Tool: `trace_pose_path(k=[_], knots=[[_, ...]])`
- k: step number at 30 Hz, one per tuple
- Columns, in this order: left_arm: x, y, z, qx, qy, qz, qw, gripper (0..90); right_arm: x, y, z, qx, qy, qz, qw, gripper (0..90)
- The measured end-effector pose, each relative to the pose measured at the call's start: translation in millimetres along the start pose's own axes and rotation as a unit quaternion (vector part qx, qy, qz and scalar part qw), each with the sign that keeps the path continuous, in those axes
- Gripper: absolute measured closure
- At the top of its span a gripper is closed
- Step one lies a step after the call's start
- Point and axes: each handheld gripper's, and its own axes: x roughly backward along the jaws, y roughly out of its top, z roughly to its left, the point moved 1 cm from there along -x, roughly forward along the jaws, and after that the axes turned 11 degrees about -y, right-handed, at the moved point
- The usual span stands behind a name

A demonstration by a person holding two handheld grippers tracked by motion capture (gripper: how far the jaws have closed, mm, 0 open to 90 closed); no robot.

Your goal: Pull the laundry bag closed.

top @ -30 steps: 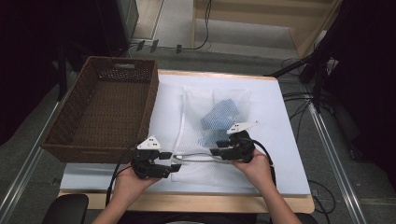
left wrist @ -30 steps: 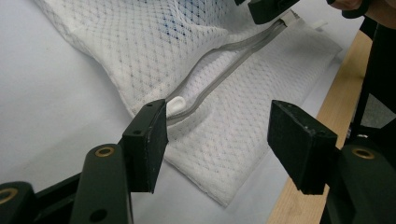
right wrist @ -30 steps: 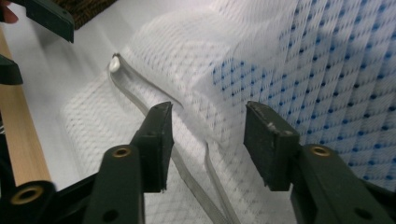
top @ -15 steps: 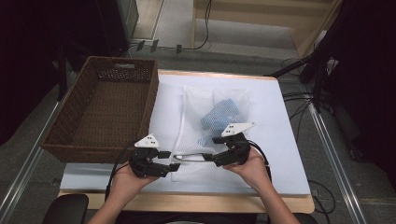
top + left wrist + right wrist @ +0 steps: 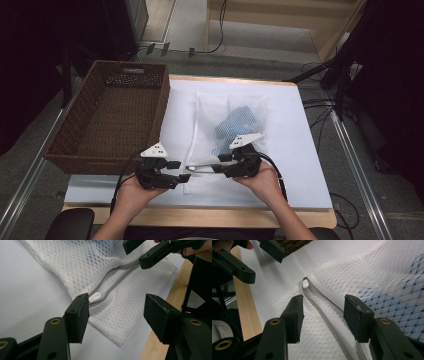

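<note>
Mesh laundry bag (image 5: 227,137) is lying flat on the white sheet covering the bench (image 5: 300,150), sitting roughly dead centre, with its near edge running close to the bench's wooden front lip at 6 o'clock. Plenty of bare sheet is showing out at 3 o'clock, way less at 9 o'clock, where a dark wicker basket (image 5: 110,120) is hanging partly off the bench edge.

Fabric is a fine white honeycomb netting, soft and a bit rumpled, with a grey zipper (image 5: 117,282) curving across it and a small white rounded pull tab (image 5: 95,297) at the end. Something blue with a dotted diamond pattern (image 5: 404,302) is showing through the mesh toward 12 o'clock, too veiled to make out properly.

Left gripper (image 5: 183,171) is hovering with its jaws apart, the pull tab sitting just beside one pad, nothing pinched. Right gripper (image 5: 218,163) has its jaws straddling the zipper line, and they have just been closing in, but they're not pressing on anything either. The two grippers are facing each other at 6 o'clock, near but apart.
</note>
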Motion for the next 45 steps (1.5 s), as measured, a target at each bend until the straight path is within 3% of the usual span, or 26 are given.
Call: trace_pose_path(k=[15,24,33,38,45], knots=[[9.5,-7.8,-1.3,0.004,0.016,-0.005,0.9999,41.1,-18.5,8.8,13.2,0.003,0.006,0.011,0.9999,55.0],[9.4,-11.2,-1.2,0.002,0.023,-0.006,0.9997,41.5,-25.7,15.6,19.3,-0.003,0.003,-0.005,1.0000,65.0],[7.8,-11.4,-0.9,0.004,0.024,-0.008,0.9997,42.1,-43.5,12.9,29.4,0.002,0.021,0.029,0.9994,71.8],[8.1,-11.4,-1.3,0.007,0.025,-0.010,0.9996,42.5,-54.1,10.1,33.3,0.012,0.016,0.047,0.9987,72.5],[6.4,-10.6,-5.2,0.004,0.023,-0.010,0.9997,45.5,-65.9,7.7,32.7,0.000,0.026,0.061,0.9978,73.8]])
